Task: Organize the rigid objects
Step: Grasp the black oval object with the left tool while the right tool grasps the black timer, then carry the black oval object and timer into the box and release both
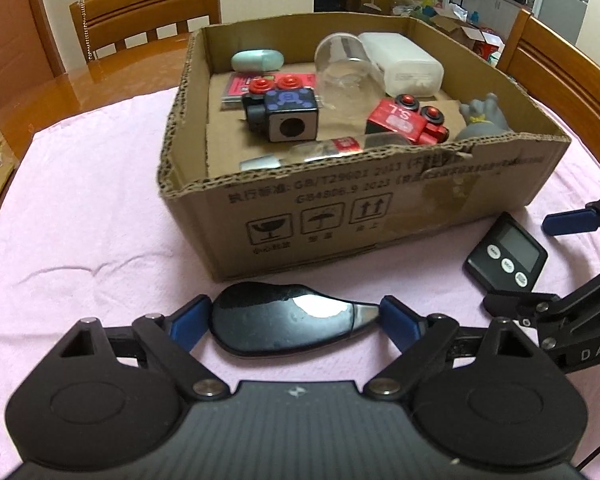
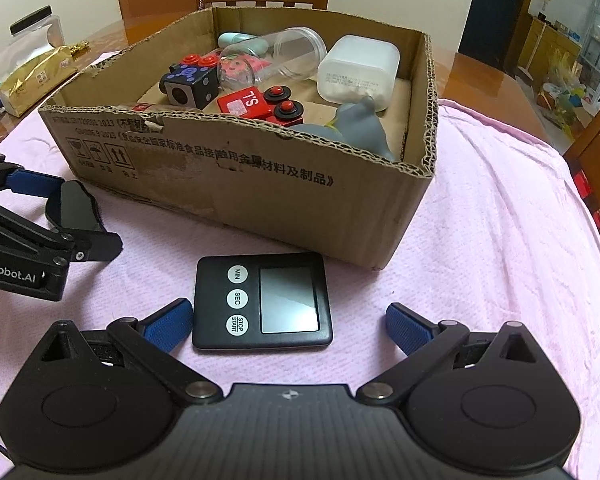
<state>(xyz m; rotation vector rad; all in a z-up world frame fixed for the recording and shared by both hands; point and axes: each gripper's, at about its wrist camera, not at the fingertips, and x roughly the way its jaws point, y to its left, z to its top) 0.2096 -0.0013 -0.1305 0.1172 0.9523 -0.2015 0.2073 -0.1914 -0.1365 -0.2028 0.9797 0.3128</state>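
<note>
A cardboard box on a pink cloth holds toy blocks, a clear jar, a white case and a grey figure. My left gripper is open around a glossy black teardrop-shaped object lying on the cloth in front of the box; its blue fingers stand at either end of it. My right gripper is open around a black digital timer lying flat on the cloth; the left finger is close to the timer's edge, the right finger is apart from it. The timer also shows in the left wrist view.
The box stands just beyond both objects. Wooden chairs stand behind the table. A gold packet and a plastic jar sit at the far left. The left gripper shows in the right wrist view.
</note>
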